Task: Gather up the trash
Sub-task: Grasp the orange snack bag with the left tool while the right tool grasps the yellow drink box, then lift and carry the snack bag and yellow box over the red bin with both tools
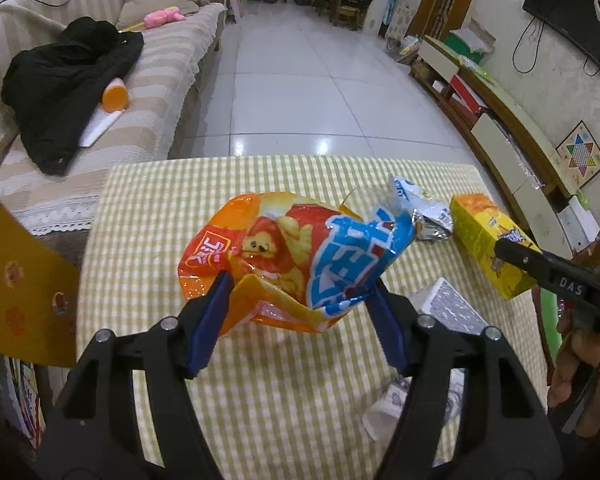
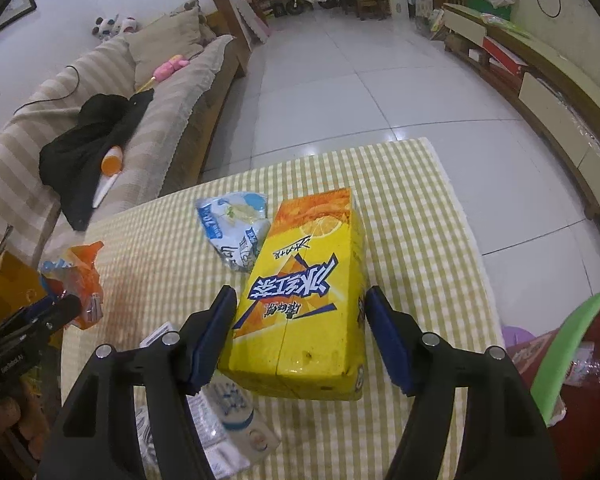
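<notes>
Your left gripper [image 1: 296,300] is partly closed with its blue pads pinching the crumpled orange-and-blue snack bag [image 1: 288,256], which hangs from the pads just above the checked worktop [image 1: 260,392]. Your right gripper [image 2: 300,336] is closed to about the same width around the yellow iced-tea carton [image 2: 304,300]; the left pad presses the carton's side, while on the right I cannot tell whether the pad touches or stands just off the wall. The carton's near end looks raised off the cloth. Treat the bag as light, soft and slick: it will fold and slide, so hold it by a bunched fold rather than a single smooth layer, as you seem to be doing. The carton is stiffer but likely empty and easily dented; take it across its two long side walls near the middle, and squeeze only enough to stop it tipping. A white-and-blue wrapper [image 2: 236,228] lies on the worktop just beside the carton's far end, and a small plastic bottle [image 2: 240,412] lies under its near end, with printed paper [image 2: 204,432] beside it, all not yet collected.
</notes>
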Demonstrator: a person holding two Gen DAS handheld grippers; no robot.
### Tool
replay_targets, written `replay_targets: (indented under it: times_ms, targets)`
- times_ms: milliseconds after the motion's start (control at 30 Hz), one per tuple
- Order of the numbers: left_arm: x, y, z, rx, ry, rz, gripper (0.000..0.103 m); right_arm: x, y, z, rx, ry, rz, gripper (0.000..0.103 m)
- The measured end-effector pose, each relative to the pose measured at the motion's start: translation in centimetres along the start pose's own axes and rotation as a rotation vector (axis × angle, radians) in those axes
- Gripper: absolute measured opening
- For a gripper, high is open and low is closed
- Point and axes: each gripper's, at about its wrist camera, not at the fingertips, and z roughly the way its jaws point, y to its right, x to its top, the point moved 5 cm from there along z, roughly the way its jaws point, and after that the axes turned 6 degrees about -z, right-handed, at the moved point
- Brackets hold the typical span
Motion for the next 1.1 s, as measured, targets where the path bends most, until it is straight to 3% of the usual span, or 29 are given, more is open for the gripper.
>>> replay_targets:
  times_ms: [200, 433, 733, 833, 1100]
  targets:
    - [-1.2, 0.5, -2.8, -0.012, 0.014, 0.013, 0.064, -2.1, -0.2, -2.4, -0.022, 0.005, -0.021, 0.064]
    - [-3.5, 0.6, -3.7, -0.021, -0.010, 0.019, 0.064, -6.3, 1.2, -1.3, -0.060, -0.085, -0.019, 0.065]
    - [-4.5, 0.3, -2.9, -0.028, -0.042, 0.023, 0.064, -6.2, 1.6, 1.6, -0.108, -0.134, -0.037, 0.068]
    - [-4.6, 0.4, -2.8, -0.030, -0.044, 0.022, 0.064, -6.2, 1.9, 2.1, -0.123, -0.145, -0.029, 0.060]
    - [-4.3, 0.9, -4.4, -0.035, -0.015, 0.030, 0.064, -5.7, 1.2, -0.6, -0.113, -0.099, -0.037, 0.058]
